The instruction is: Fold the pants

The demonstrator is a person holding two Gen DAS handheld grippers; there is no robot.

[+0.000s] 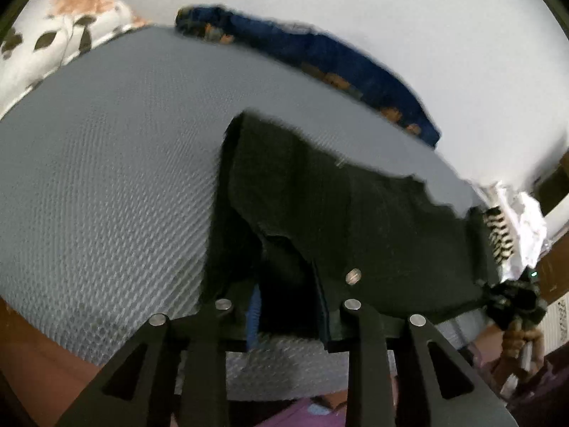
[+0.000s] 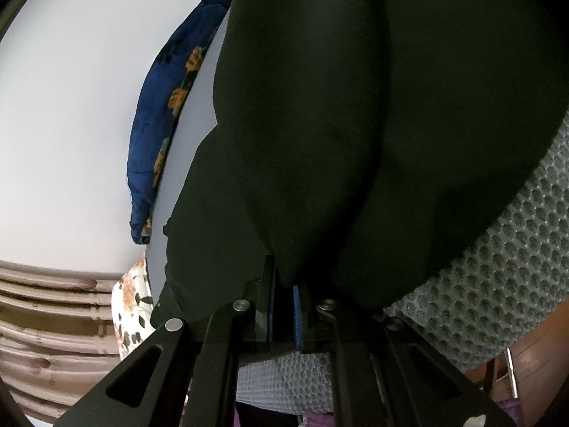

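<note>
Dark green-black pants (image 1: 355,213) lie on a grey mesh mattress (image 1: 106,195), waistband with a metal button toward me. My left gripper (image 1: 288,306) stands at the near edge of the pants; cloth drapes between its fingers, and the jaws look wide apart. A blue pad (image 1: 253,320) shows on the left finger. In the right wrist view the pants (image 2: 355,124) fill most of the frame. My right gripper (image 2: 284,302) is shut on a bunched fold of the pants, lifted off the mattress (image 2: 515,267). The other gripper shows at the far right of the left wrist view (image 1: 515,302).
A blue floral blanket (image 1: 320,49) lies along the mattress's far edge by the white wall; it also shows in the right wrist view (image 2: 167,106). A white floral pillow (image 1: 53,35) sits at the far left. Wooden bed frame (image 2: 53,320) and floor lie below the near edge.
</note>
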